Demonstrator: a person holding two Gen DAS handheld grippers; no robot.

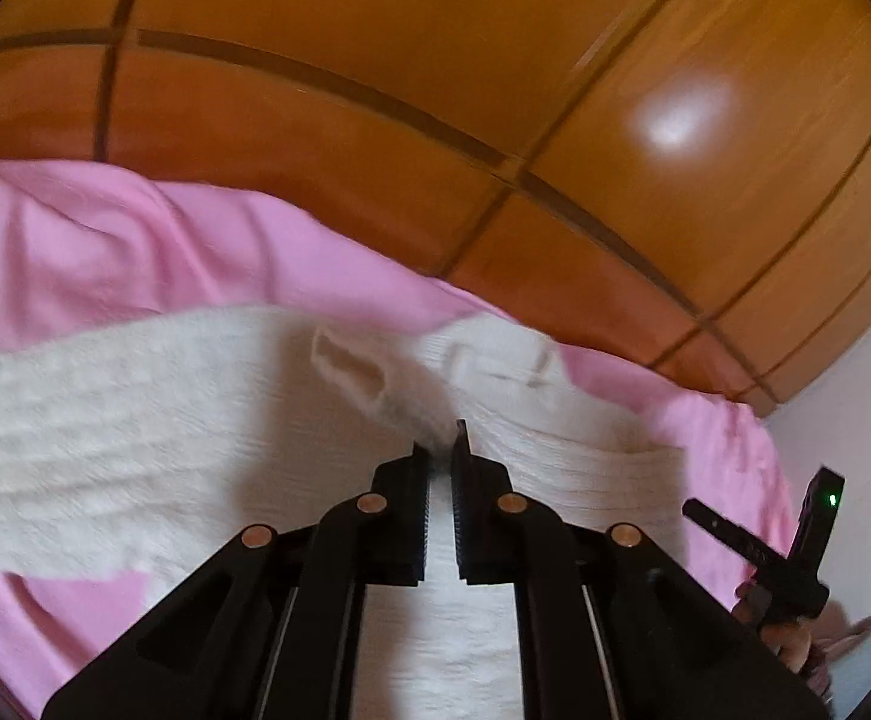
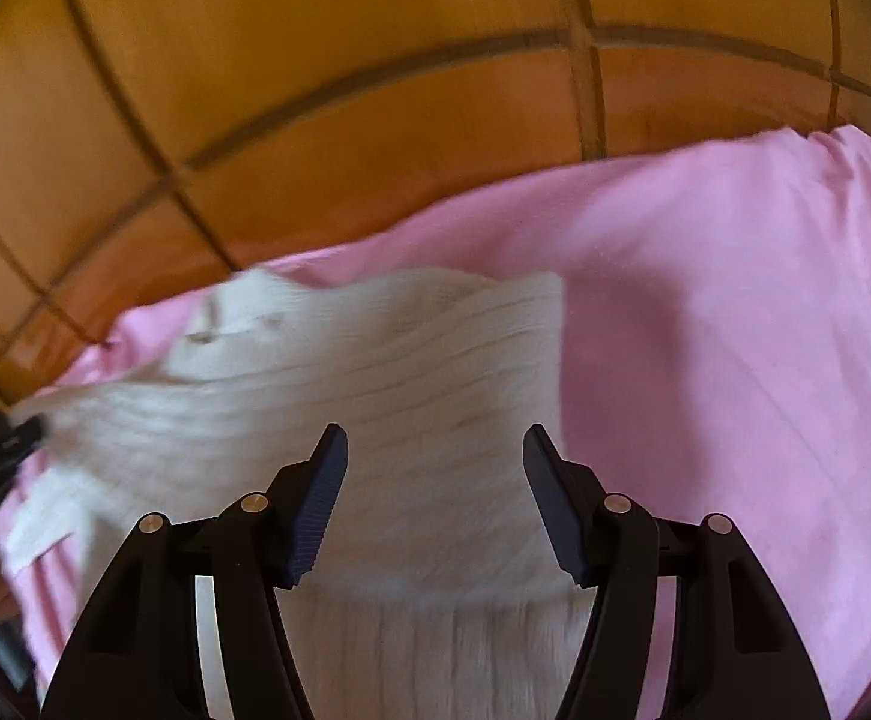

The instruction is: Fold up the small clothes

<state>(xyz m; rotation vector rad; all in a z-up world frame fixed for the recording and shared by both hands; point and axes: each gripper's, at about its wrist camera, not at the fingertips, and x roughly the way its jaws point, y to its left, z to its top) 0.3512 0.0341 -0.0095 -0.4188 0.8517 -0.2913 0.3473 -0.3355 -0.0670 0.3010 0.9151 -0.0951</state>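
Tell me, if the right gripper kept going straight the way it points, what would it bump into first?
Most likely the white knit garment. The right gripper has its jaws open, nothing between them, and the knit fills the view straight ahead, lying on the pink sheet. The picture is blurred, so how far off it lies is unclear.

A bed covered with a pink sheet [image 1: 105, 252] carries everything here; the sheet is creased, with soft folds toward its far edge, where it meets a glossy wooden wardrobe front [image 1: 435, 60]. Directly on the sheet lies a cream ribbed knit garment [image 1: 105, 420], spread wide across the pink, its ribs running in long lines. Both views are blurred, so finer detail is lost.
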